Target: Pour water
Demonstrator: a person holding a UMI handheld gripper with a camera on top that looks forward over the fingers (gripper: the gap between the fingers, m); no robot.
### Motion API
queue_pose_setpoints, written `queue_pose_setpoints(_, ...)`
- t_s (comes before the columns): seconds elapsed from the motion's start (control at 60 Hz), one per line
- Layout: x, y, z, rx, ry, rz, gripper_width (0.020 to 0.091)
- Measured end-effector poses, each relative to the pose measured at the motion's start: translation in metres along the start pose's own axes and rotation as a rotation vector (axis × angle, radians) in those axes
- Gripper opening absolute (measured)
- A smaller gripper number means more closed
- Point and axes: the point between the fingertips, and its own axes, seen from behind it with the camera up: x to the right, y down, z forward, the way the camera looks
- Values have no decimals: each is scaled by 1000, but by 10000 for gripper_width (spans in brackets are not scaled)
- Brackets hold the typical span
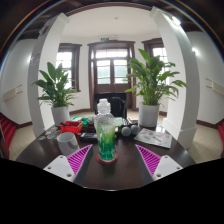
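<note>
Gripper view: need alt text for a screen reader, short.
A clear bottle with green at its base stands on a dark round table, between and just ahead of the gripper, whose jaws are open with a gap each side. Clutter sits behind it, with two potted plants and a window beyond.

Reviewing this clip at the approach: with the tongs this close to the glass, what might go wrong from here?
1. The tongs are open with the green-tinted glass standing between the fingers, unheld; an off-centre close might tip it.
2. A clear bottle stands right behind the glass, so pushing forward may knock it.
3. Papers and other items crowd the dark table; a spill would likely reach them.
</note>
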Motion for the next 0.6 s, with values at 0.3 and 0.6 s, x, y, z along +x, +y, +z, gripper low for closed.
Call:
queue_pose_setpoints(0.3, 13, -13, -73, 12, 66, -6, 852)
queue_pose_setpoints(0.6, 5, -18, -89, 36, 45, 48, 855)
